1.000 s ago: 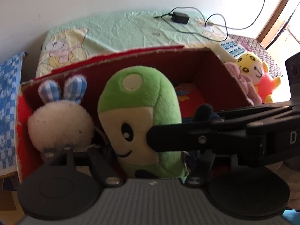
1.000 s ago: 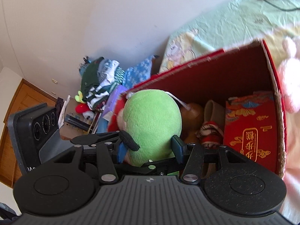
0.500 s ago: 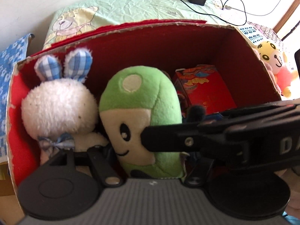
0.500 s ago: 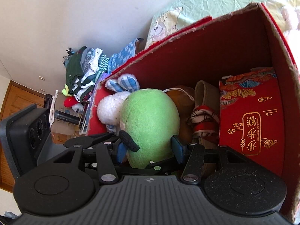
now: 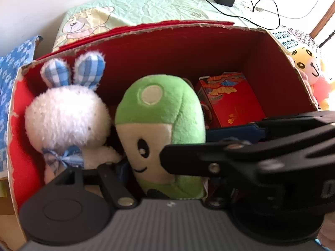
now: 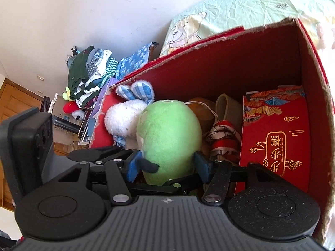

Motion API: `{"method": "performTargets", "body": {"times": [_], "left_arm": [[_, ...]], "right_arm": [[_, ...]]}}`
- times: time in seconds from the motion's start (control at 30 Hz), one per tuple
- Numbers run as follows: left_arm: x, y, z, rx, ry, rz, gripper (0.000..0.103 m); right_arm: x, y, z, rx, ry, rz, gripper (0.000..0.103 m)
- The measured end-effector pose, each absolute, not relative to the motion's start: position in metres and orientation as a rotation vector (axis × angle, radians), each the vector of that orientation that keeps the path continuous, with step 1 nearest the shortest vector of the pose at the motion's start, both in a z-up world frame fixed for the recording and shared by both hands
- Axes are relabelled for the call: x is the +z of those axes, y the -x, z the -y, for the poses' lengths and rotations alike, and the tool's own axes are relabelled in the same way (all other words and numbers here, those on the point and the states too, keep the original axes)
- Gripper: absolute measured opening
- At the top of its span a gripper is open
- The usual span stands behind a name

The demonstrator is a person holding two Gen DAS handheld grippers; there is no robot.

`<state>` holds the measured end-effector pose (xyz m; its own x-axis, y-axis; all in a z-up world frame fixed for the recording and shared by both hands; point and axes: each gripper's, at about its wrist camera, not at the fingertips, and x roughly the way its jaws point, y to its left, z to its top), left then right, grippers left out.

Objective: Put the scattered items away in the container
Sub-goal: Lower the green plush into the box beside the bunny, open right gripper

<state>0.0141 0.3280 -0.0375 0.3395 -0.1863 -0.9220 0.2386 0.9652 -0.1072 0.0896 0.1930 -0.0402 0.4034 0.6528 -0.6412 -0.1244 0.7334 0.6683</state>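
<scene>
Bear-print green bedsheet [image 5: 146, 6] beyond the tools. Ahead, red cardboard box [image 5: 188, 48] holding green plush pea-pod toy [image 6: 169, 129], between right tool's [image 6: 165, 165] just-opening jaws, loosely flanked. White fluffy bunny [image 5: 65, 113] left of it. Left tool [image 5: 165, 179] astride the same toy, grip unclear.

Three plush toys [image 5: 159, 125]; one red gift box [image 6: 274, 138]; one carton [image 5: 188, 48]

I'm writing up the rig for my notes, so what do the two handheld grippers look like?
Both are matte black plastic linkages with silver rivets, above a ribbed grey body flanked by two round black discs. The right gripper has blue finger pads. The left gripper shows the same black links; a white letter D marks the right one's side.
</scene>
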Motion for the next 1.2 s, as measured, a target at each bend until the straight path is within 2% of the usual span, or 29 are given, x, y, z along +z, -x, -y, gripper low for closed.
{"method": "performTargets", "body": {"times": [0.27, 0.47, 0.57, 1.2], "left_arm": [[-0.036, -0.014, -0.329, -0.253, -0.026, -1.198, 0.072], [-0.034, -0.012, -0.332, -0.238, -0.012, -1.194, 0.072], [-0.033, -0.011, -0.330, -0.230, -0.015, -1.192, 0.072], [-0.028, -0.006, -0.330, -0.168, -0.021, -1.177, 0.072]], "right_arm": [[-0.031, -0.081, -0.174, 0.500, -0.654, -1.008, 0.059], [-0.030, -0.078, -0.170, 0.456, -0.648, -1.000, 0.051], [-0.032, -0.078, -0.170, 0.448, -0.645, -1.008, 0.043], [-0.030, -0.074, -0.188, 0.417, -0.595, -0.997, 0.043]]}}
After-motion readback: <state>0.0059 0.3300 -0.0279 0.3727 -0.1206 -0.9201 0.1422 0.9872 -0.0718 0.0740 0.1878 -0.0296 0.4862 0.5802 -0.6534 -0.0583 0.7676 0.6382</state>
